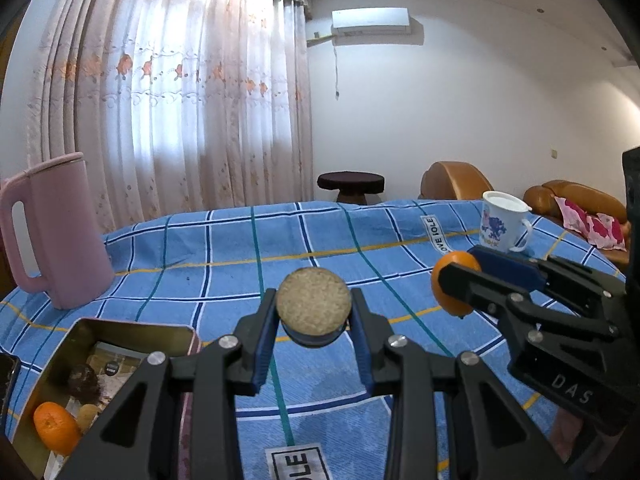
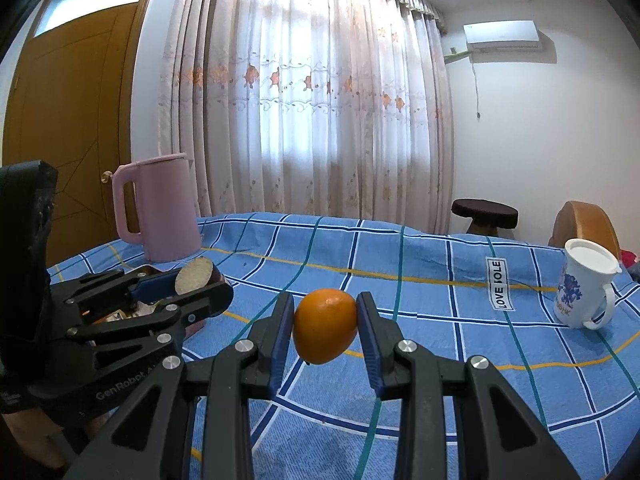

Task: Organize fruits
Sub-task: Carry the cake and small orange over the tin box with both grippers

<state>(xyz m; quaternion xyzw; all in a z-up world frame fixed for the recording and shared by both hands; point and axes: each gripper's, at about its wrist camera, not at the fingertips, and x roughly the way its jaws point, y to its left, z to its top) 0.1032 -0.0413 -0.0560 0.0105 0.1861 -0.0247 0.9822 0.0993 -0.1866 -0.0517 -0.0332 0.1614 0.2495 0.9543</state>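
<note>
While the right hand-held gripper [image 2: 325, 326] clamps an orange [image 2: 325, 326] between its blue pads above the blue checked table [image 2: 440, 320], the left hand-held gripper [image 1: 314, 312] grips a brown round fruit [image 1: 314, 306], both pointing slightly downward. Beside the pink kettle [image 1: 56, 236] lies an open tin [image 1: 132, 330] holding another orange [image 1: 56, 426]. Well apart from the kettle stands a white mug [image 1: 502, 222].

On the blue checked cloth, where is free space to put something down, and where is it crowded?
Bare cloth lies between the pink kettle and the white mug, reaching the far edge. It is crowded near the tin, which holds an orange, and where the left gripper holds a brown fruit beside the right gripper holding its orange.
</note>
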